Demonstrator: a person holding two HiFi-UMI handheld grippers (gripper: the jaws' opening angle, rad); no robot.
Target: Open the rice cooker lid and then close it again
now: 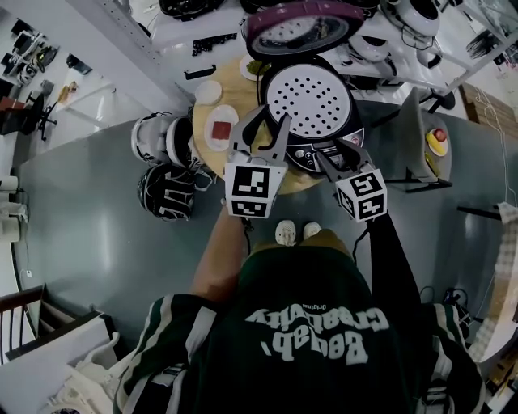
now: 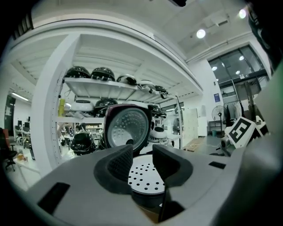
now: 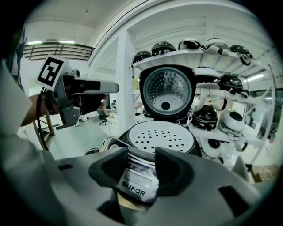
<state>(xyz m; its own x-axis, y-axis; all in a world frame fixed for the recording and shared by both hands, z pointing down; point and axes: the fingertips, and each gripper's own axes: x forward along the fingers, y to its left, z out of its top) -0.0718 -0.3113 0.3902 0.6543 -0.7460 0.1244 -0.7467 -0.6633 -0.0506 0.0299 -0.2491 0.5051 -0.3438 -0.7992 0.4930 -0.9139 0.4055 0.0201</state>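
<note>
Rice cooker [image 1: 312, 113] is set on the round wooden worktop [image 1: 291, 184], lid [image 1: 303, 24] raised. Left gripper [image 1: 273, 117] fingers are held wide, empty. Right gripper [image 3: 140, 159] fingers are closed on the control panel [image 3: 137, 183]. Risk: the cooker could be tipped if the lid is slammed off-centre.

Ceiling lights [image 2: 201, 33] glare overhead; gripper views bend and darken at edges
</note>
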